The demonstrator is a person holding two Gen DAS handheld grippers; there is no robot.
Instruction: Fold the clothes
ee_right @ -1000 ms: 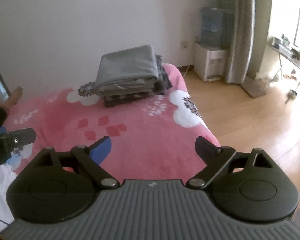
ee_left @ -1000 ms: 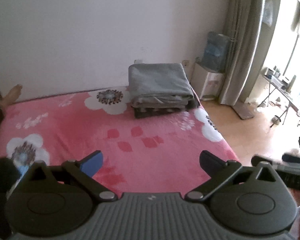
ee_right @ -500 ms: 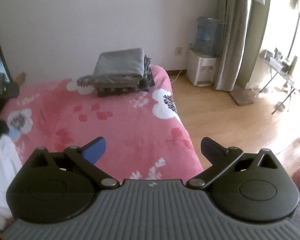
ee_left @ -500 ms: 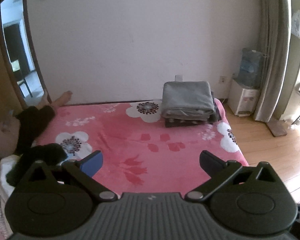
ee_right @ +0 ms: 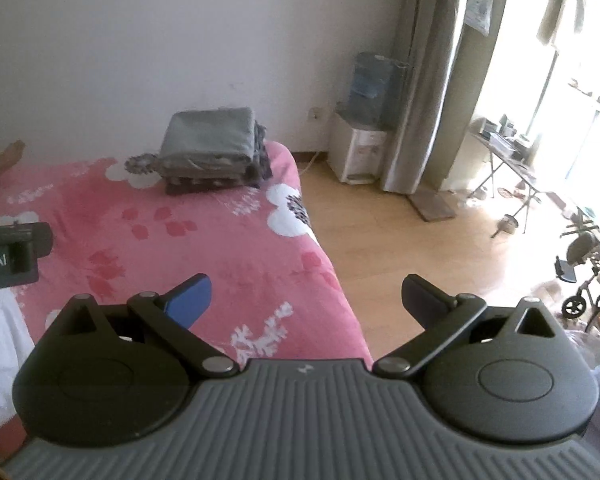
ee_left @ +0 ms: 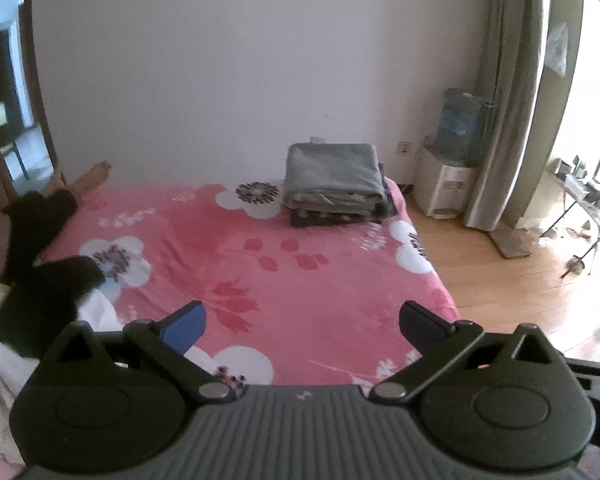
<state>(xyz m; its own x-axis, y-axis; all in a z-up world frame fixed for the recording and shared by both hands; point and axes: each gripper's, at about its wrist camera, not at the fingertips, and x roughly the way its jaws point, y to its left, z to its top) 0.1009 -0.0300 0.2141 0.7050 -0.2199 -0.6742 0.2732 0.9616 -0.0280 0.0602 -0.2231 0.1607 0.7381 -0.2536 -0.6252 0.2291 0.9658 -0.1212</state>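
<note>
Left wrist view showed the folded clothes (ee_left: 334,184) stacked at the far right corner of the pink floral bed (ee_left: 300,280), a grey piece on top of darker ones, close to the white wall. The left gripper (ee_left: 300,322) hung above the near part of the bed with its fingers wide apart and nothing between them. Only this view showed black garments (ee_left: 44,268) and a white cloth (ee_left: 100,312) lying at the bed's left edge, beside a bare foot (ee_left: 92,178) near the wall. The right wrist view showed the same stack (ee_right: 214,148) from farther right, and the right gripper (ee_right: 306,302) likewise spread and empty, over the bed's right edge. That view alone took in the wooden floor (ee_right: 400,248), a water dispenser (ee_right: 360,140), a curtain (ee_right: 432,80) and a wheelchair (ee_right: 592,280) by the bright window.
</note>
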